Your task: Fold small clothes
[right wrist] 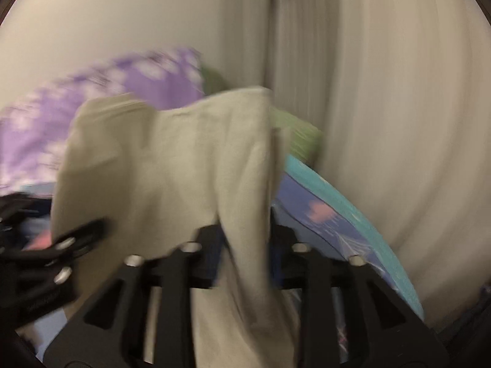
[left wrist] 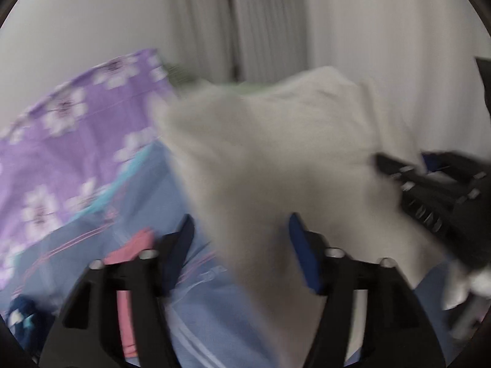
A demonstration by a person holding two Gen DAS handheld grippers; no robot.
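A beige garment (left wrist: 276,159) hangs in the air over the bed, blurred by motion. My left gripper (left wrist: 241,233) is open, with the cloth draped between and in front of its blue-padded fingers, not pinched. My right gripper (right wrist: 245,239) is shut on a bunched edge of the beige garment (right wrist: 172,168), which hangs down between its fingers. The right gripper also shows in the left wrist view (left wrist: 429,190) at the right, holding the cloth's edge. The left gripper shows in the right wrist view (right wrist: 61,245) at the lower left, under the cloth.
A blue patterned bedsheet (left wrist: 138,190) lies below. A purple floral quilt (left wrist: 61,122) is piled at the left back. A pink garment (left wrist: 132,254) and a dark blue one (left wrist: 23,312) lie on the bed. A green pillow (right wrist: 297,135) and white curtains (right wrist: 383,122) stand behind.
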